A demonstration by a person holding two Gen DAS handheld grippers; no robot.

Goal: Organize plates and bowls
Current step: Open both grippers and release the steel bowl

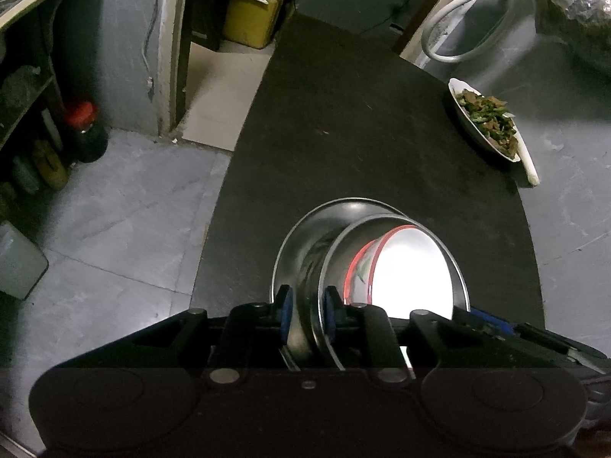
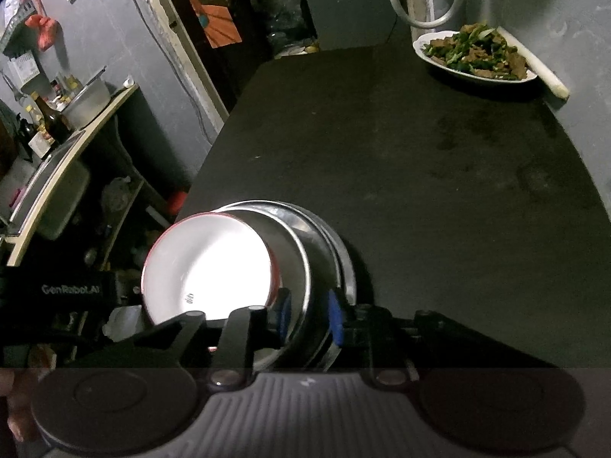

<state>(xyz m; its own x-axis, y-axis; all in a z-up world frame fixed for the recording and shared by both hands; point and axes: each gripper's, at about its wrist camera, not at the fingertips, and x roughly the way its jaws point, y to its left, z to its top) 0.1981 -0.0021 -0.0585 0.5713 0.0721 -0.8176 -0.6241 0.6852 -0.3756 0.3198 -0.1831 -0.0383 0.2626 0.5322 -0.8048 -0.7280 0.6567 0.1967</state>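
left wrist view: a red-capped dark bottle (image 1: 87,131) is seen on the floor at the far left, beside a shelf unit. a yellow container (image 1: 250,19) is seen in the doorway beyond. the left gripper (image 1: 307,315) is found with its blue-padded fingers (image 1: 285,311) clamped on the steel rims of a nested stack of steel bowls (image 1: 305,244), held on edge at the near end of the dark bench (image 1: 343,114). a red-rimmed white plate (image 1: 412,271) is seated innermost in the stack. a white dish of cooked greens and meat (image 1: 487,120) is noted at the bench's far right edge, well apart from the stack.

right wrist view: the same white plate (image 2: 208,271) is seen on the left, the steel bowls (image 2: 305,244) around it. the right gripper (image 2: 308,318) is found clamped on the bowl rims, one finger on each side. the food dish (image 2: 477,55) is noted at the far right corner.
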